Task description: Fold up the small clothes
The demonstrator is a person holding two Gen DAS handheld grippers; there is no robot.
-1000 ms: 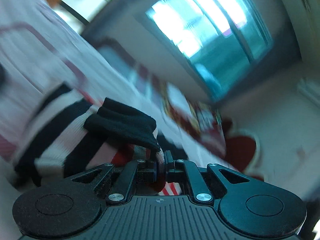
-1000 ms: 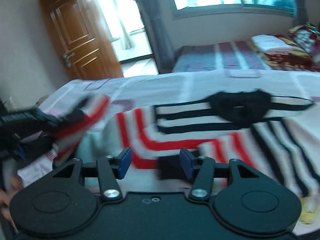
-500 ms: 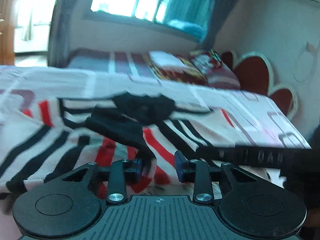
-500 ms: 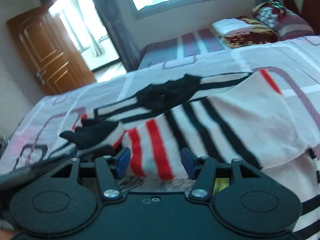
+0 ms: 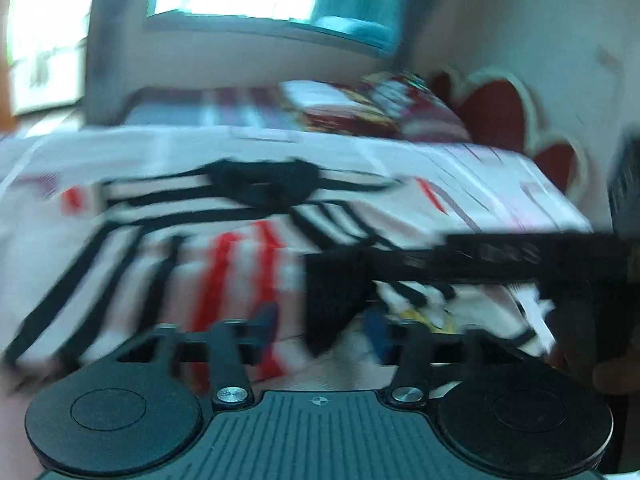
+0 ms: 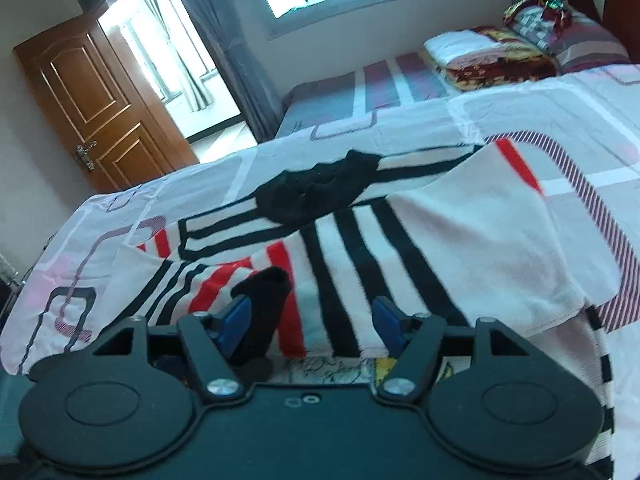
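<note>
Both grippers, left gripper (image 5: 322, 330) and right gripper (image 6: 310, 322), have just been opening, jaws spread, gripping nothing; striped sweater (image 6: 360, 240) lies flat, black collar (image 6: 320, 194) toward the bed's (image 6: 420, 120) far edge.

Your two wrist cameras sit low over the bed (image 6: 520, 112), facing twelve o'clock; both share the striped sweater (image 5: 224, 248) (image 6: 360, 248).

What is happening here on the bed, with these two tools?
A person is folding a small striped sweater on the bed with a claw in each hand. Both sleeves now lie folded across the body. The left claw and right claw have just been opening; a black cuff lies loose between the right one's pads, gripped by neither.
</note>
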